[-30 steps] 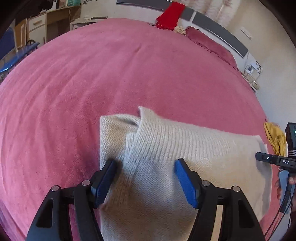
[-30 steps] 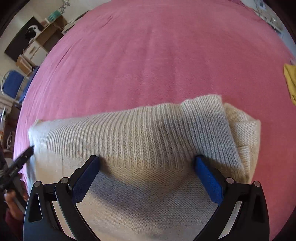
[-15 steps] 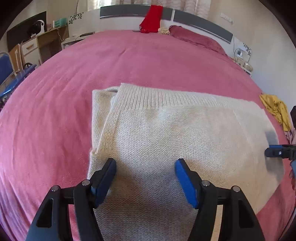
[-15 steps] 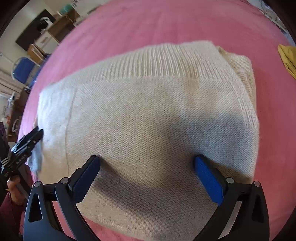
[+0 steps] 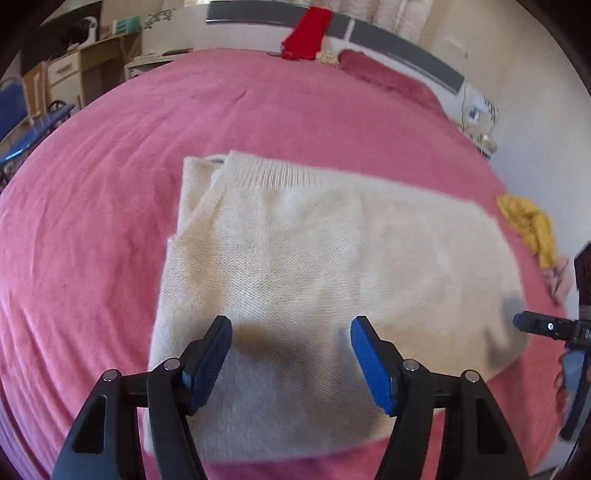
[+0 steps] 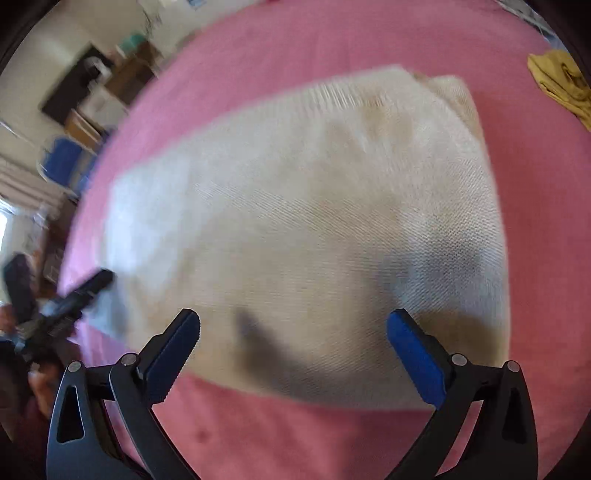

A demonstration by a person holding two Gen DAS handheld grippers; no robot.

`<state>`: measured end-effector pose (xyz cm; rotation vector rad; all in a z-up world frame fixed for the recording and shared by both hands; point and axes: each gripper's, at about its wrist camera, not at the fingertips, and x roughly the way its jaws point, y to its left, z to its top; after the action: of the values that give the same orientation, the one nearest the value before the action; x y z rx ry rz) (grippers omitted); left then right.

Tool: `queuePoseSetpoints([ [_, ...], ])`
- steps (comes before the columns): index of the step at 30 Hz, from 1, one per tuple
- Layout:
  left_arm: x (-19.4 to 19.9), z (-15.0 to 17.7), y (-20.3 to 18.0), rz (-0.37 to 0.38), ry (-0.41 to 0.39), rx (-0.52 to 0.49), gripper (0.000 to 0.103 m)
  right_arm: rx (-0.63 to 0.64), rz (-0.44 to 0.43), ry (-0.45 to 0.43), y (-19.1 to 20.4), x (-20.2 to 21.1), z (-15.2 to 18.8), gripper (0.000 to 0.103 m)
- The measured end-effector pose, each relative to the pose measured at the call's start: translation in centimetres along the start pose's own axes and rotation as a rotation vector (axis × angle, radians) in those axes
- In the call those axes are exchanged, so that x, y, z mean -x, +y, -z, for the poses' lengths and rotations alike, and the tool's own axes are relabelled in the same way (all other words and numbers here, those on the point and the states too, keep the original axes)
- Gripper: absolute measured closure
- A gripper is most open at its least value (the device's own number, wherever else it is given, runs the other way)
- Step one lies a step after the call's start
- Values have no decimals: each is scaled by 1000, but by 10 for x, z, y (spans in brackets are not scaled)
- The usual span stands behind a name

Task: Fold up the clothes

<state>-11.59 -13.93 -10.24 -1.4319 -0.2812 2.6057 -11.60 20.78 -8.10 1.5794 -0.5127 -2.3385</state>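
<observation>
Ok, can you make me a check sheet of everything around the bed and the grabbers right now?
Surface: pink bedspread, covers the bed.
Job's things: cream sweater, folded, lying flat.
Clutter: yellow garment at the bed's edge beyond the sweater; red cloth draped on the headboard.
Grippers: left gripper open, holding nothing, above the sweater's near edge; right gripper open, holding nothing, likewise.
Cables: nothing seen clearly.
Surroundings: wooden desk, blue chair, pink pillow.
</observation>
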Motion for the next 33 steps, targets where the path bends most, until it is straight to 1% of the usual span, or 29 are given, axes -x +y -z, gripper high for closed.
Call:
queuePoseSetpoints([
  [2, 17, 4, -2, 60, 4, 38, 34, -11, -57, -65, 5, 27, 16, 0],
  [3, 22, 8, -7, 77, 10, 38, 34, -16, -86, -92, 8, 39, 28, 0],
  [5, 25, 16, -23, 109, 44, 36, 34, -31, -130, -119, -1, 56, 37, 0],
  [6, 26, 21, -31, 121, 63, 31, 34, -39, -144, -126, 2, 59, 42, 0],
  [7, 29, 27, -38, 122, 71, 15, 34, -50, -151, -129, 9, 58, 42, 0],
  [10, 43, 40, -55, 123, 81, -29, 34, -98, -182, -137, 19, 68, 69, 0],
  [12, 55, 48, -63, 124, 73, -55, 34, -145, -187, -143, 14, 69, 72, 0],
  [15, 73, 59, -75, 127, 61, -94, 34, -150, -226, -192, 21, 68, 73, 0],
  [16, 79, 62, -79, 128, 58, -107, 34, -141, -239, -195, 22, 68, 72, 0],
  [17, 85, 66, -83, 128, 54, -120, 34, -139, -235, -189, 22, 68, 71, 0],
  [18, 92, 70, -87, 129, 50, -132, 34, -147, -214, -185, 21, 69, 73, 0],
  [20, 104, 77, -94, 131, 42, -158, 34, -156, -189, -195, 21, 74, 81, 0],
  [22, 115, 85, -102, 133, 36, -185, 34, -151, -228, -219, 21, 80, 95, 0],
  [26, 119, 99, -112, 151, 47, -250, 34, -173, -207, -229, 18, 87, 121, 0],
  [28, 119, 103, -119, 147, 50, -294, 34, -170, -188, -225, 19, 89, 123, 0],
  [29, 120, 102, -122, 142, 51, -302, 34, -168, -178, -223, 19, 90, 122, 0],
  [30, 124, 102, -124, 151, 46, -295, 34, -165, -170, -227, 20, 92, 120, 0],
  [33, 138, 105, -128, 187, 28, -273, 34, -133, -168, -272, 28, 108, 118, 0],
])
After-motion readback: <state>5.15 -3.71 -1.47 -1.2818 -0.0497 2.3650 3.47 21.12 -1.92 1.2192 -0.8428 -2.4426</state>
